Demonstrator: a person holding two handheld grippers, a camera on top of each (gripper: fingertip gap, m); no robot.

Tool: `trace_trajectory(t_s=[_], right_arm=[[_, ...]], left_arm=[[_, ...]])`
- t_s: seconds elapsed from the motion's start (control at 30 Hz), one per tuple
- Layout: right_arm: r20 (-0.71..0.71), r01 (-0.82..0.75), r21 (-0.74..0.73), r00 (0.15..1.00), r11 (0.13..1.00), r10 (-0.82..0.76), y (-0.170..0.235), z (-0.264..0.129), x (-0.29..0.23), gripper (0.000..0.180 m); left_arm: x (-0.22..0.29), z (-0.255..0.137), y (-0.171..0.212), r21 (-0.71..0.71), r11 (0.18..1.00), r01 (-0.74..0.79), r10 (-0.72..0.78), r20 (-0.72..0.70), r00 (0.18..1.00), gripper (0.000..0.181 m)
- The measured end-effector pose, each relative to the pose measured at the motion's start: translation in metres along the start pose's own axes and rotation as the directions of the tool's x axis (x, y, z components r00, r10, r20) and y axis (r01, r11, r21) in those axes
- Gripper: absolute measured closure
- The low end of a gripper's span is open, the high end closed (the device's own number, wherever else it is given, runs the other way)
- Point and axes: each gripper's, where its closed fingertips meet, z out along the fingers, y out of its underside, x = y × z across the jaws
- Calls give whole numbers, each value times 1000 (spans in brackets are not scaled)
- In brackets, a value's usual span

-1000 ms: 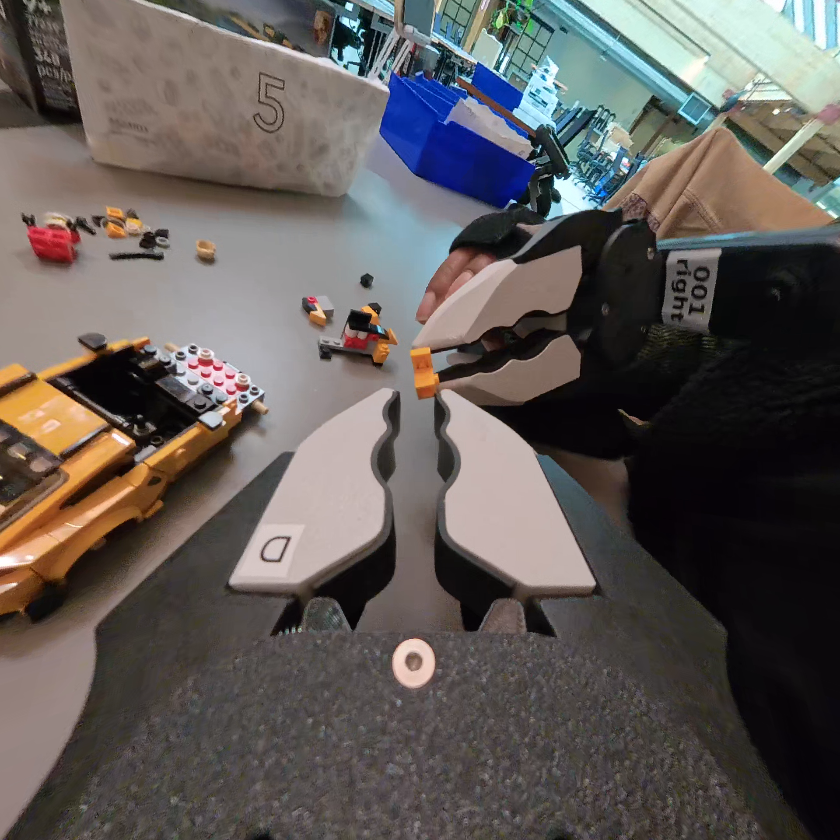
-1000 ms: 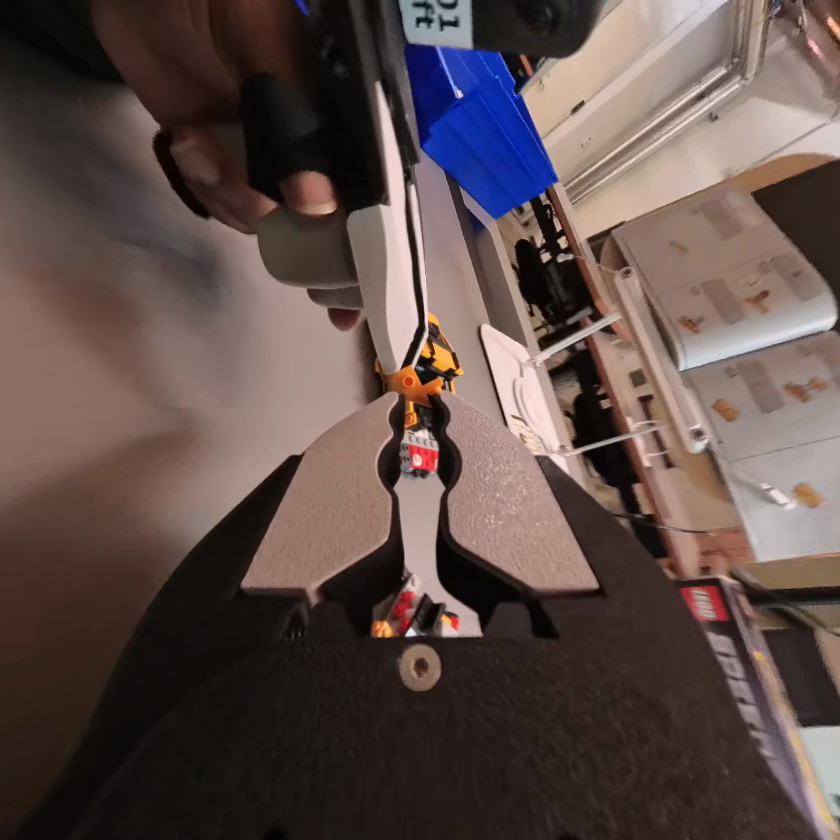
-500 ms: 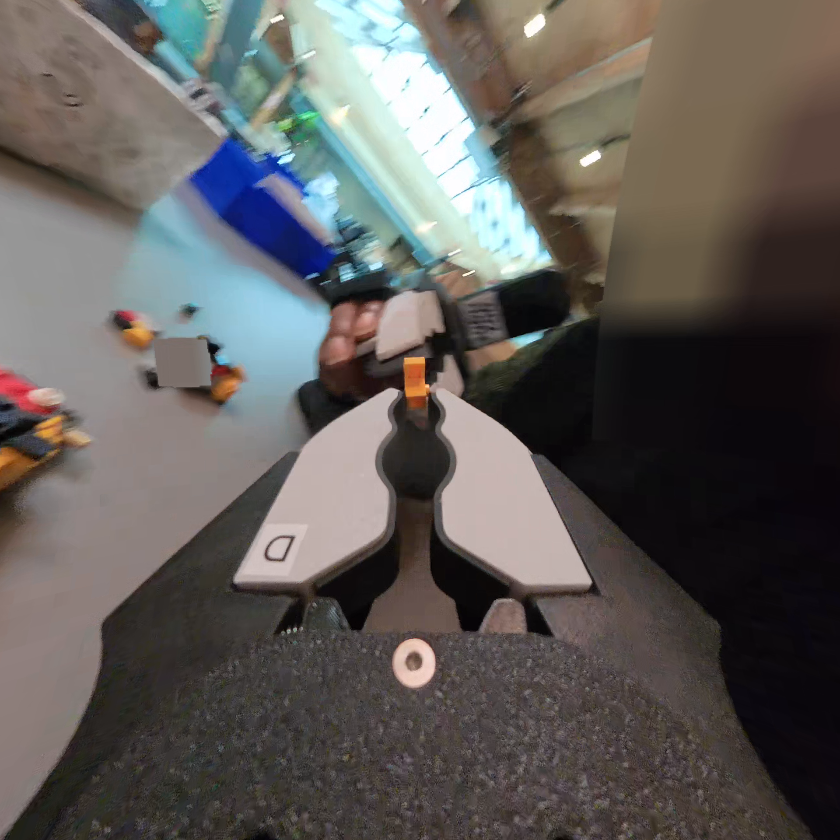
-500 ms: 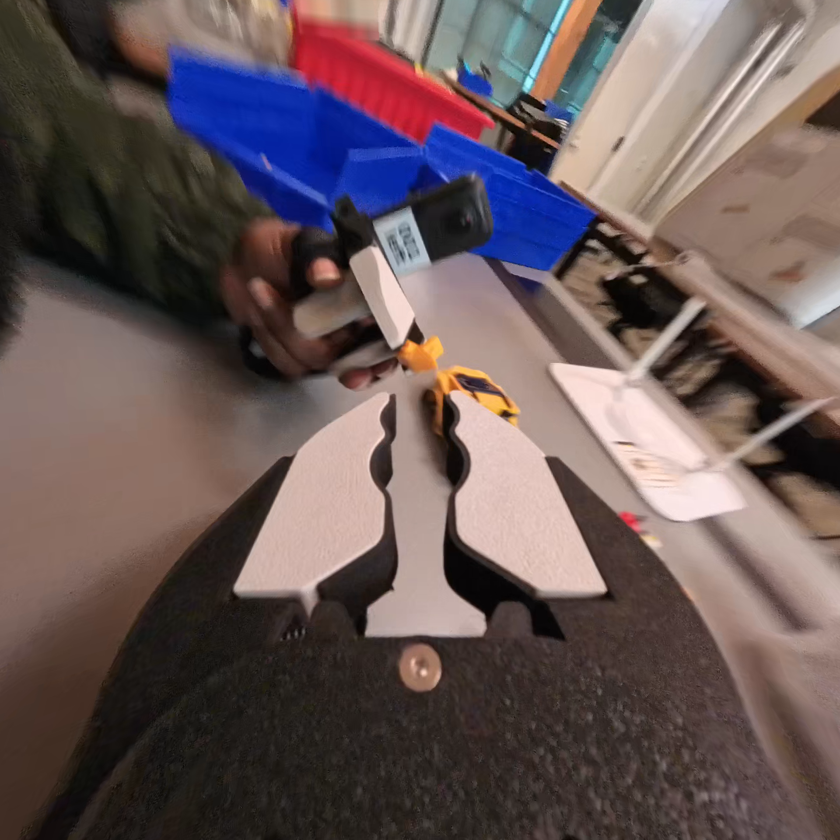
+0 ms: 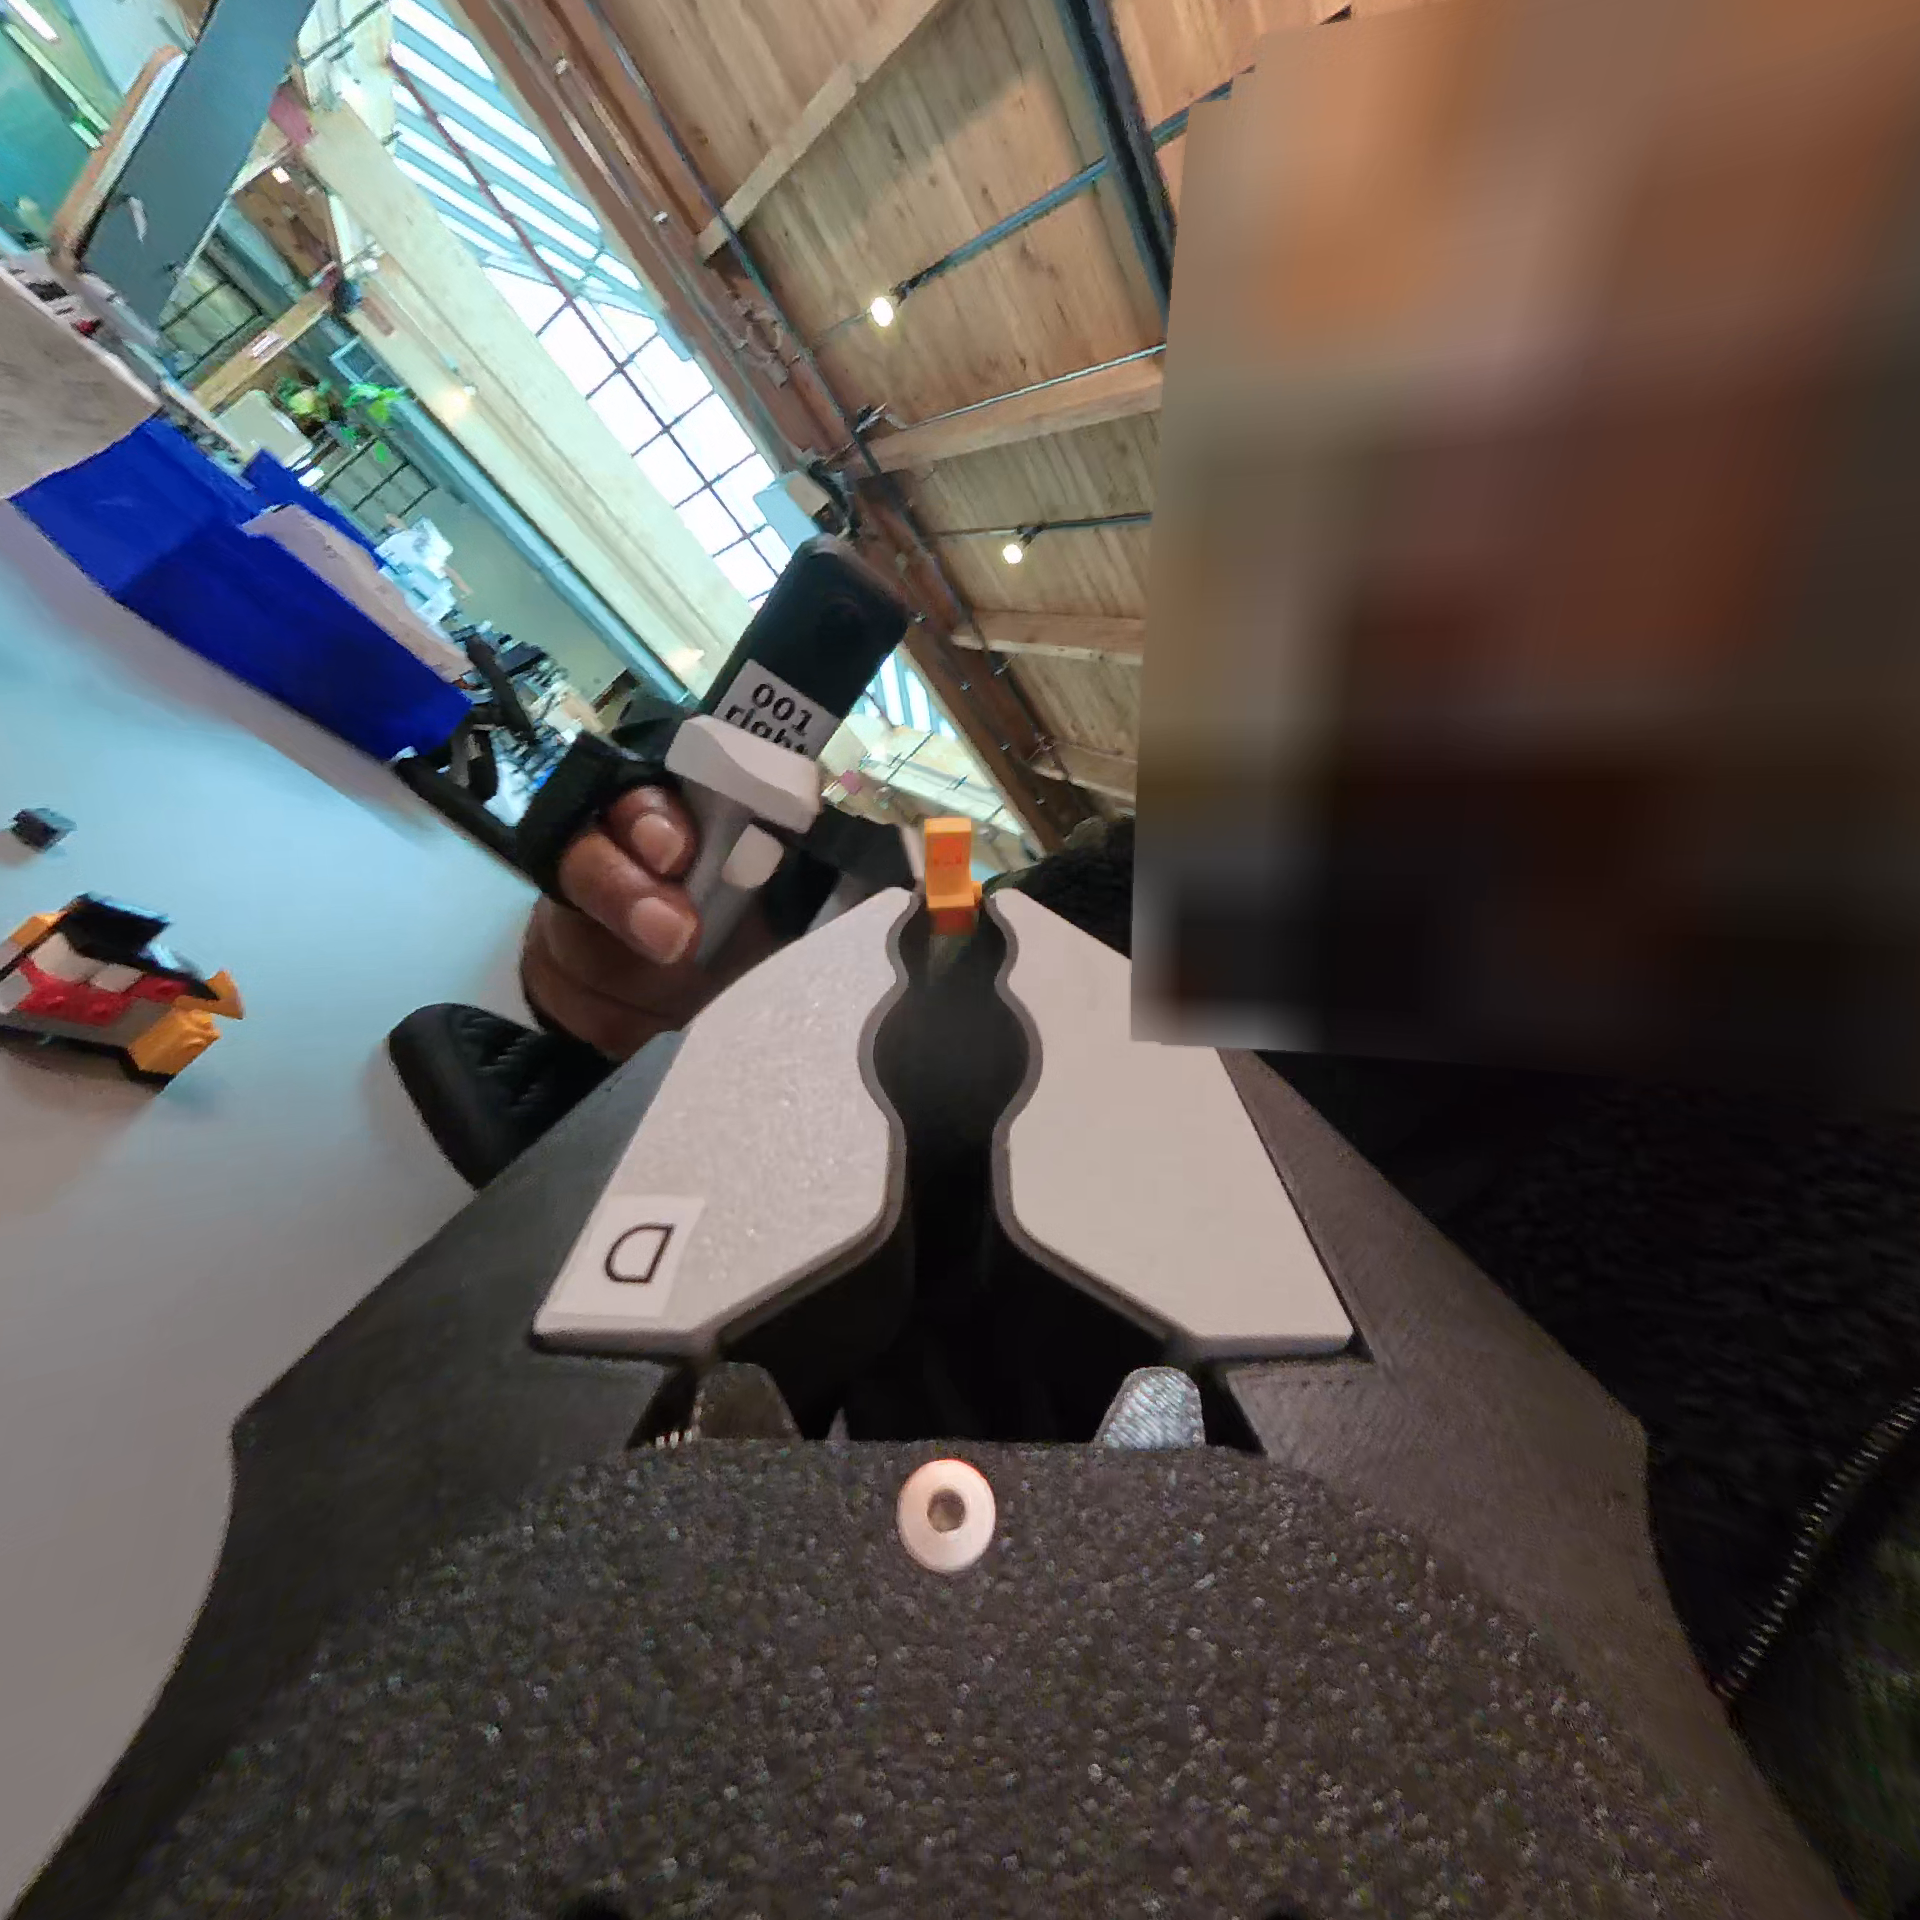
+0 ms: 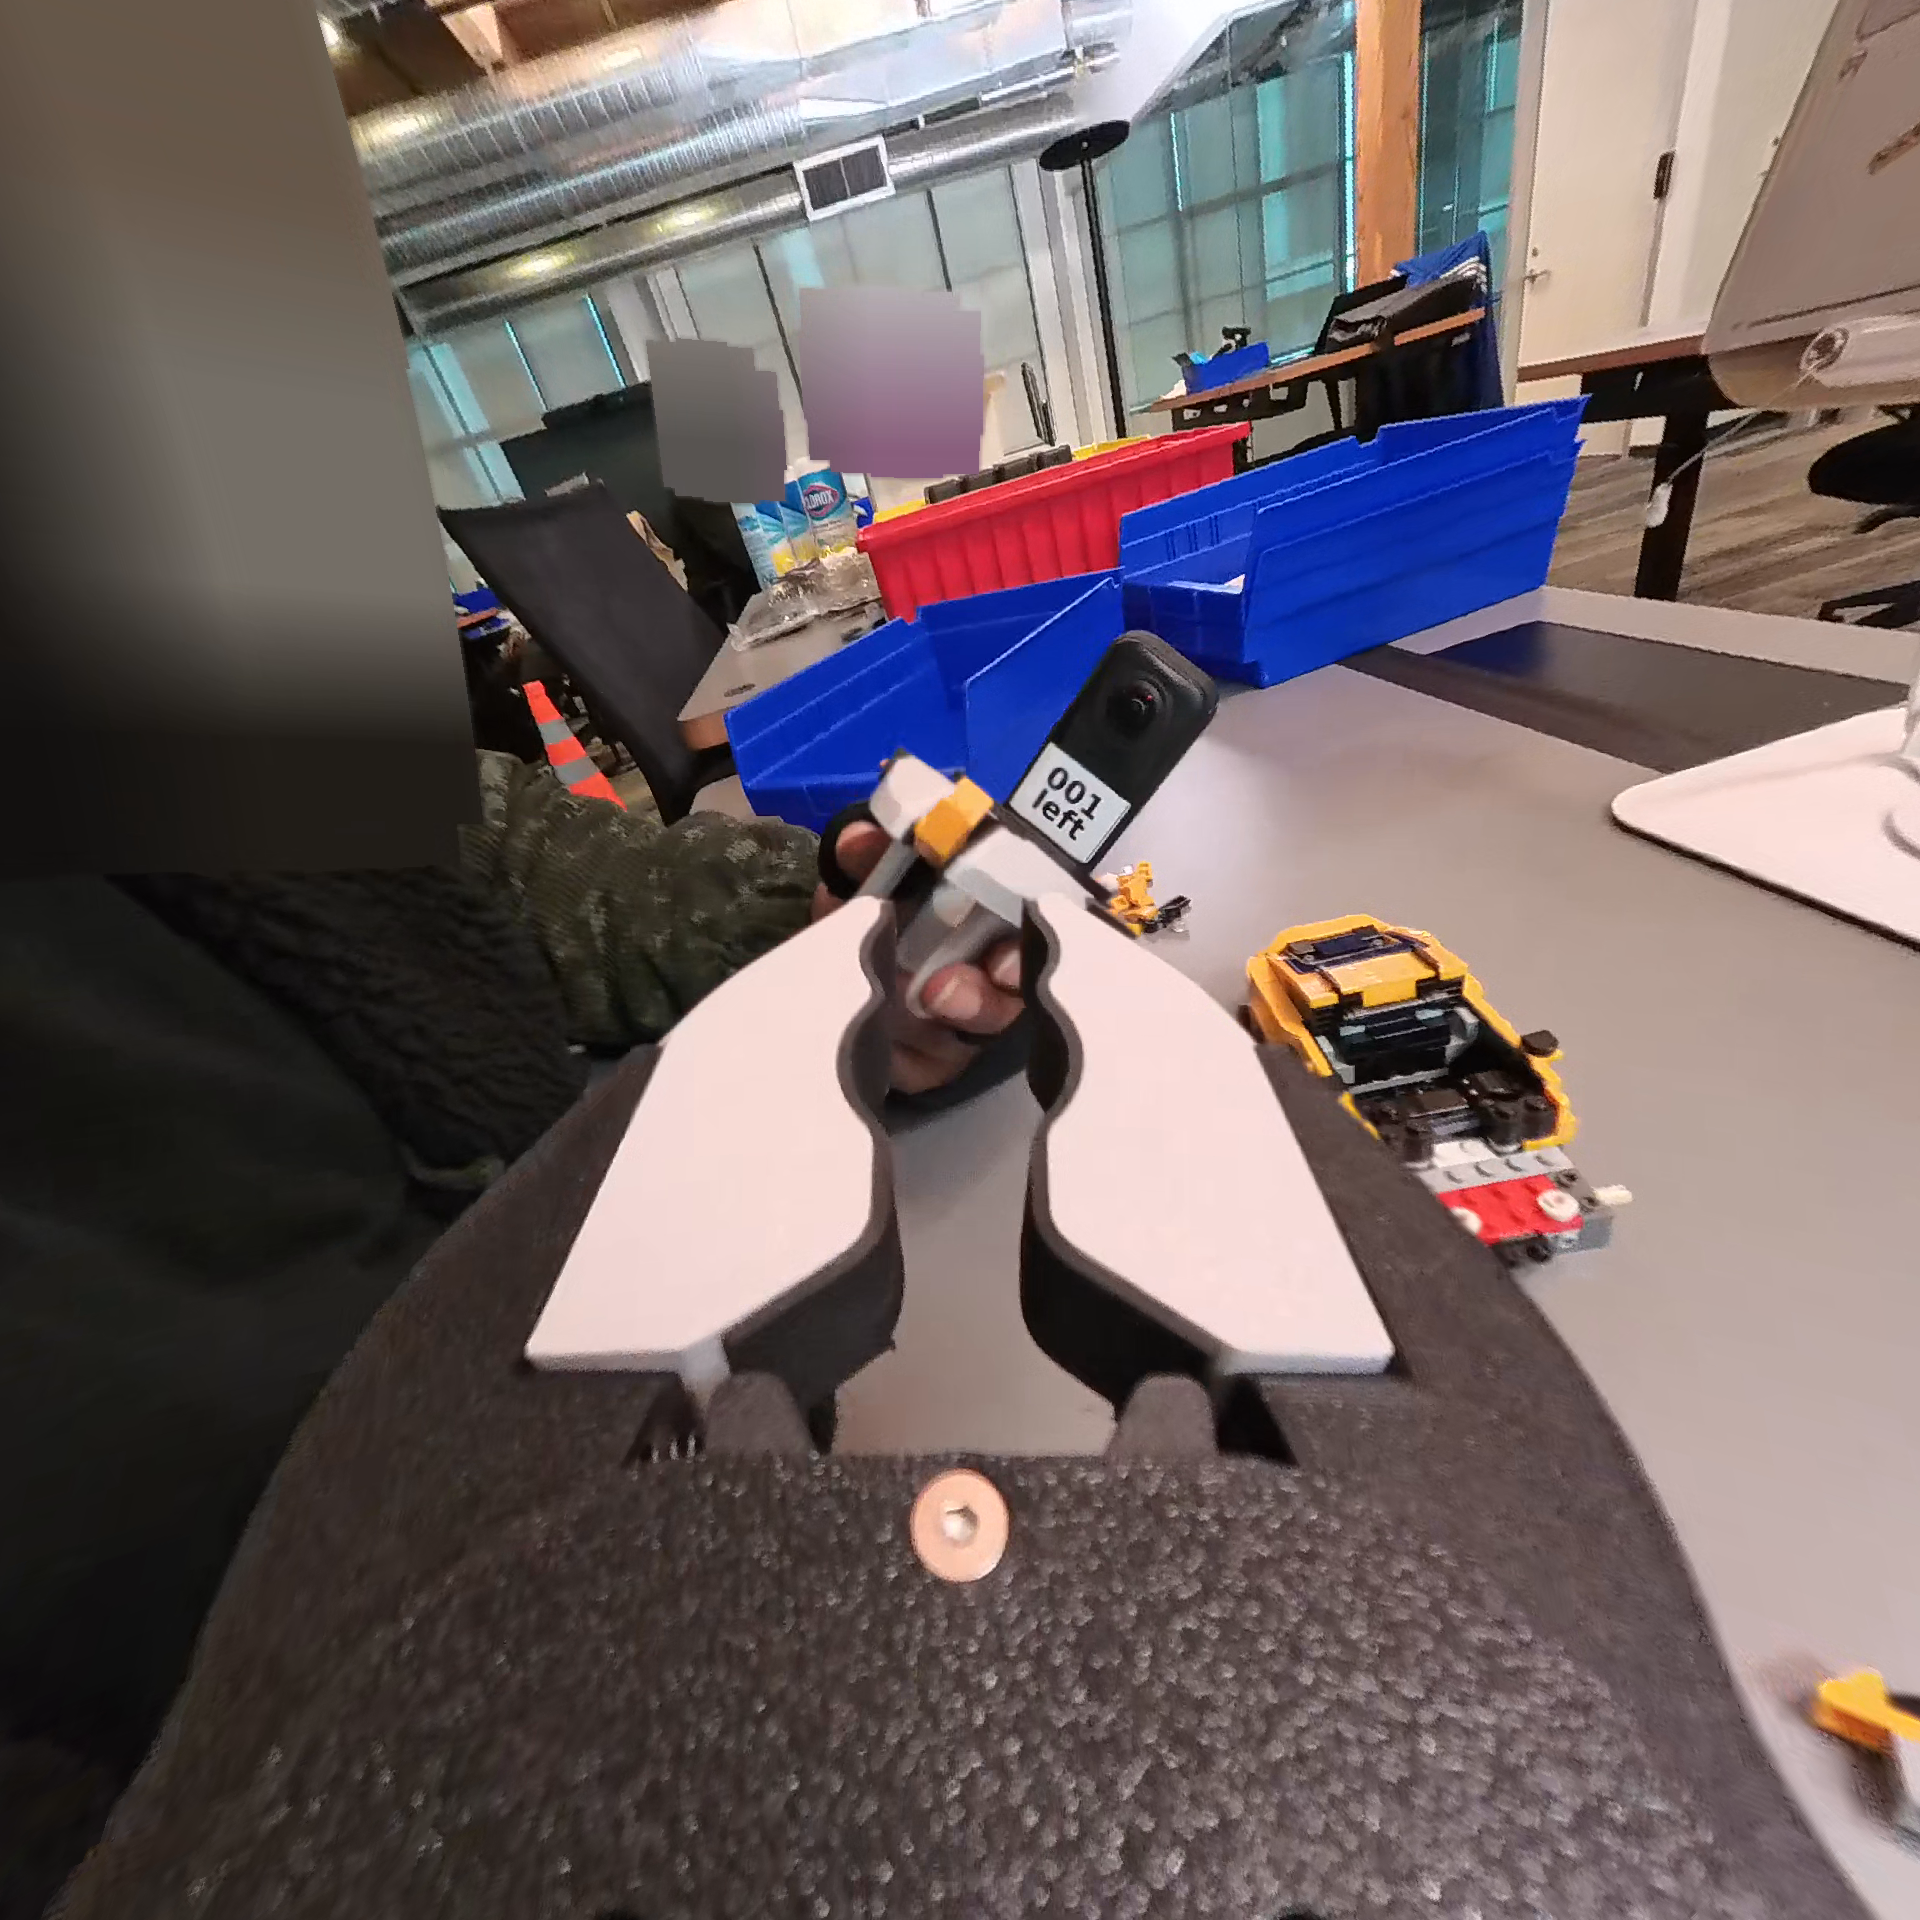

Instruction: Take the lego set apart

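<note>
My left gripper [image 5: 951,906] is shut on a small orange lego piece [image 5: 948,857], held up off the table and pinched at the fingertips. The right wrist view shows it too [image 6: 953,823], between the left gripper's fingers. My right gripper [image 6: 951,920] is open and empty, apart from the left one and facing it. The partly stripped yellow lego car [image 6: 1403,1049] stands on the grey table [image 6: 1455,810] to the right of my right gripper. A small red, black and orange sub-assembly [image 5: 104,987] lies on the table at the left.
Blue bins [image 6: 1330,561] and a red bin [image 6: 1039,520] stand at the table's far side. A white stand base [image 6: 1787,831] sits at far right. Loose orange pieces [image 6: 1865,1714] lie near the front right, and small yellow parts [image 6: 1138,891] behind the left gripper. Both grippers' tips are close together, under 4 cm apart.
The orange piece passed from the right gripper to the left, which closed on it. The right gripper opened and drew back. Both grippers rose and tilted away from the table.
</note>
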Motion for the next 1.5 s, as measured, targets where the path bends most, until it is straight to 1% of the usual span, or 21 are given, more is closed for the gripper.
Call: trace_trajectory(t_s=[0.03, 0.13, 0.3, 0.47, 0.6, 0.8, 0.93, 1.03, 1.07, 1.13, 1.2, 1.23, 1.3, 1.33, 1.4, 1.5], right_arm=[[6, -18, 1, 1000, 1000, 18, 0, 1, -1, 158], [29, -65, -7, 997, 998, 65, 3, 3, -3, 158], [55, -93, -61, 994, 994, 97, 14, 7, -5, 160], [50, -85, -84, 995, 993, 89, 19, 8, -4, 171], [60, -101, -93, 992, 990, 107, 22, 8, -4, 170], [93, -113, -94, 988, 989, 122, 21, 7, -6, 172], [153, -159, -74, 974, 984, 169, 16, 3, -10, 172], [195, -232, 34, 956, 972, 221, -8, -13, -2, 172], [166, -214, 40, 965, 976, 205, -10, -18, 5, 172], [85, -134, -18, 987, 991, 135, -1, -22, 15, 172], [43, -72, -135, 996, 988, 78, 18, -20, 19, 172], [14, -26, -214, 999, 976, 30, 32, -19, 23, 172], [-18, 82, -367, 995, 927, -95, 61, -16, 28, 172], [-19, 119, -429, 990, 896, -140, 73, -15, 29, 172], [2, 162, -519, 982, 839, -188, 93, -11, 28, 172], [27, 227, -612, 963, 758, -267, 113, -7, 29, 172]], left_arm=[[-3, 1, 3, -18, 1000, -14, 15, 23, 1000, 172], [-15, 6, 14, -92, 994, -66, 77, 114, 990, 172], [-25, 10, 26, -218, 952, -217, 265, 226, 937, 172], [-27, 9, 28, -291, 903, -316, 392, 262, 882, 172], [-27, 9, 28, -318, 878, -358, 448, 278, 850, 172], [-26, 10, 28, -347, 853, -389, 491, 283, 824, 172], [-22, 15, 28, -349, 870, -348, 447, 265, 854, 172], [-23, 5, 25, -328, 893, -307, 404, 289, 868, 172], [-23, 2, 22, -319, 900, -298, 395, 302, 868, 172], [-28, -4, 21, -354, 886, -299, 419, 338, 843, 172], [-39, -8, 26, -431, 858, -278, 451, 378, 808, 172], [-49, -15, 30, -492, 829, -266, 491, 413, 767, 172], [-68, -32, 41, -634, 739, -230, 596, 454, 662, 172], [-75, -40, 48, -693, 695, -190, 628, 457, 630, 172], [-87, -51, 61, -761, 637, -121, 661, 459, 593, 172], [-97, -56, 72, -811, 579, -83, 696, 439, 568, 172]])
